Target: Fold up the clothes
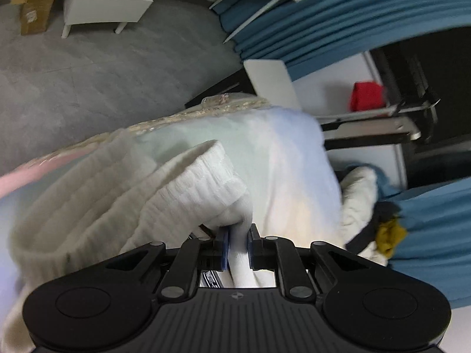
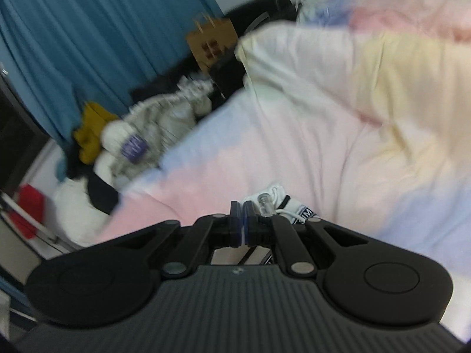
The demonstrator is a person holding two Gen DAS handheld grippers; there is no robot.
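Observation:
My left gripper [image 1: 238,245] is shut on a fold of a white ribbed knit garment [image 1: 164,194], which hangs and bunches to the left of the jaws above a pastel bedspread [image 1: 294,158]. My right gripper [image 2: 243,220] is shut on a thin edge of white fabric; a white drawstring with a clear tip and a black-and-white printed band [image 2: 276,203] lie right beside the jaws. This gripper sits low over the pastel bedspread [image 2: 323,135].
A pile of other clothes [image 2: 126,144] lies by the blue curtain [image 2: 88,29], also in the left view [image 1: 371,206]. A red item [image 1: 366,95] sits on a shelf. White cabinet [image 1: 109,3], cardboard boxes [image 1: 35,3] and grey floor [image 1: 88,73] lie beyond the bed.

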